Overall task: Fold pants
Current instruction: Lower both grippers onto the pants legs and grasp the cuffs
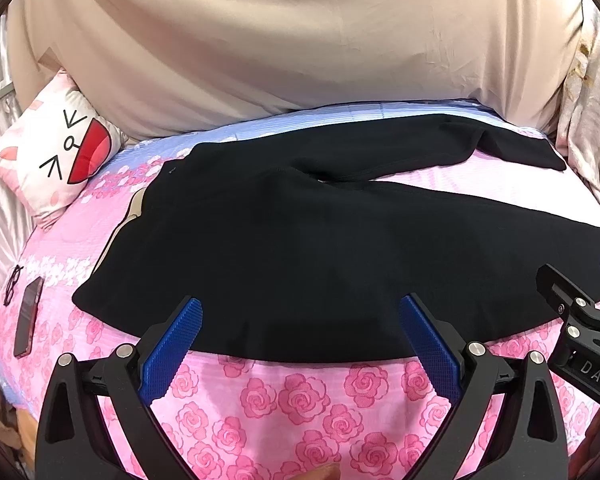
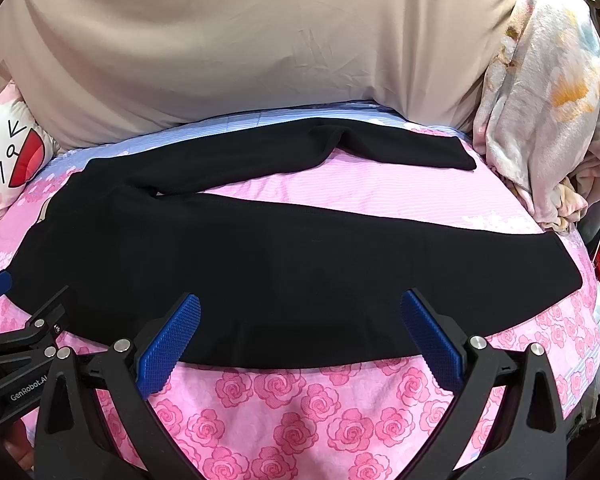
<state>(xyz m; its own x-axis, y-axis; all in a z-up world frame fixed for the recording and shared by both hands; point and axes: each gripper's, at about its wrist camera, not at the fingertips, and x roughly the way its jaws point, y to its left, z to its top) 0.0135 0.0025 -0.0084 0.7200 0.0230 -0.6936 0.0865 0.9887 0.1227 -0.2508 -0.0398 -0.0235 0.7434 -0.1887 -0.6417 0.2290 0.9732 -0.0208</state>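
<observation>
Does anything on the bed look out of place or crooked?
Yes. The black pants lie unevenly: the far leg kinks midway and splays from the near leg. A phone and glasses lie beside the waistband.

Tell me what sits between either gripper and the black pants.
Nothing visible does. The left gripper and right gripper, both open, hover at the near edge of the pants, with only bedsheet below.
</observation>
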